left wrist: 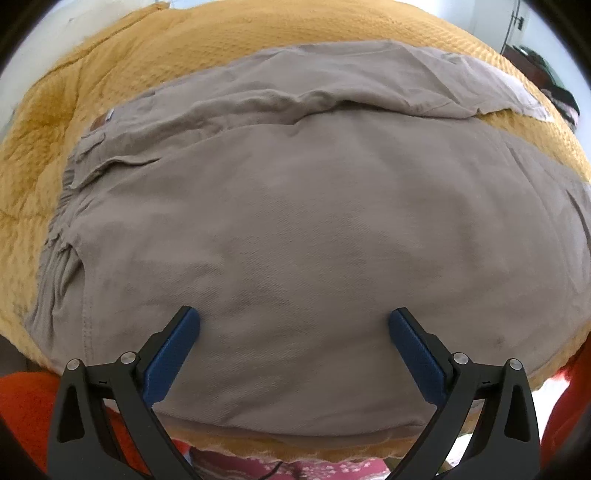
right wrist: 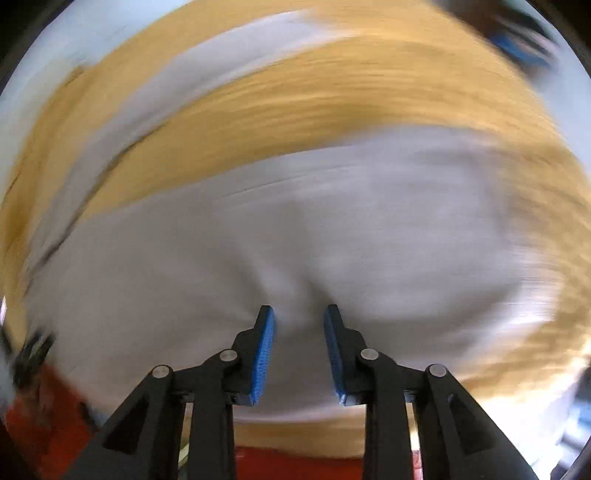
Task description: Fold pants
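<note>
While the left gripper (left wrist: 294, 317) hangs spread wide over the cloth with nothing between its blue pads (left wrist: 173, 354), the beige pants (left wrist: 295, 221) lie flat on a mustard-yellow blanket (left wrist: 221, 33), waistband (left wrist: 85, 155) at the left and one leg reaching off to the right. Red fabric (left wrist: 26, 402) shows below the blanket's near edge. Further right, the other view is badly smeared; the right gripper (right wrist: 299, 310) has its pads narrowed on a raised bunch of the pants (right wrist: 295, 240), apparently pinching it.
</note>
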`<state>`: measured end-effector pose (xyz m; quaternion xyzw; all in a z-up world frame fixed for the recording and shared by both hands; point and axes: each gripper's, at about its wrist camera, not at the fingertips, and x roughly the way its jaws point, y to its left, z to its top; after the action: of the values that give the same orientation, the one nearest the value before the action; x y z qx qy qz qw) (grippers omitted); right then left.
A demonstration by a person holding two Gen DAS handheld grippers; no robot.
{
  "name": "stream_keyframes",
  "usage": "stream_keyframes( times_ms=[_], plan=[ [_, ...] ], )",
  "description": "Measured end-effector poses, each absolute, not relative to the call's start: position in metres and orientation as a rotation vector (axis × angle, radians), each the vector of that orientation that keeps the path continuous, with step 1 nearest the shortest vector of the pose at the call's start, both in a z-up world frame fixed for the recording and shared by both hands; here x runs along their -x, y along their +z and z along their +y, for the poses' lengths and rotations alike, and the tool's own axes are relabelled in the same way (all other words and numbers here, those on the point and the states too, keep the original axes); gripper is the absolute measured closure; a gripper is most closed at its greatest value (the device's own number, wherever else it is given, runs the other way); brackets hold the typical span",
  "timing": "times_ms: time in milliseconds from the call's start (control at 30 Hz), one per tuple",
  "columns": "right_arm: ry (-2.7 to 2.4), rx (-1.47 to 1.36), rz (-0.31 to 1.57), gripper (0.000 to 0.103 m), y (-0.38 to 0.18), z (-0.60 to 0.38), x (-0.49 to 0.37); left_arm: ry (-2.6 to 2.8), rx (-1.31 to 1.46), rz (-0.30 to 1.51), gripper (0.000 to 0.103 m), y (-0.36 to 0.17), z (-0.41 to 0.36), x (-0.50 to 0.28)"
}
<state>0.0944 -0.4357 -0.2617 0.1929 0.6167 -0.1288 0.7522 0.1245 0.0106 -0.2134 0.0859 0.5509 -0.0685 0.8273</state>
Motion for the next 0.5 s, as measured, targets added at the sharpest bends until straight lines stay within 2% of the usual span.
stream_keyframes(
  times_ms=[100,233,333,367,467,500],
  plan=[
    [-0.514,-0.416,1.377,0.07,-0.265,-0.522,-0.056,-0.127,-0.172,1.177,0.001,-0.207,0.01,-0.128],
    [-0.446,-0.458,1.193,0.067,-0.22,-0.531,-0.023,-0.12,-0.187,1.075,0.001,-0.186,0.015,-0.129],
    [-0.343,-0.497,1.102,0.055,-0.212,-0.462,-0.035,0.072,-0.242,1.138,0.0,-0.208,0.041,-0.148],
    [-0.3,-0.51,1.087,0.053,-0.21,-0.447,-0.038,0.125,-0.116,1.204,0.0,-0.219,0.07,-0.154],
    [-0.192,-0.504,1.052,0.052,-0.201,-0.387,-0.055,0.189,0.122,1.253,0.0,-0.217,0.119,-0.149],
    [-0.176,-0.498,1.048,0.052,-0.206,-0.342,-0.064,0.212,0.127,1.256,0.0,-0.215,0.124,-0.147]
  ],
)
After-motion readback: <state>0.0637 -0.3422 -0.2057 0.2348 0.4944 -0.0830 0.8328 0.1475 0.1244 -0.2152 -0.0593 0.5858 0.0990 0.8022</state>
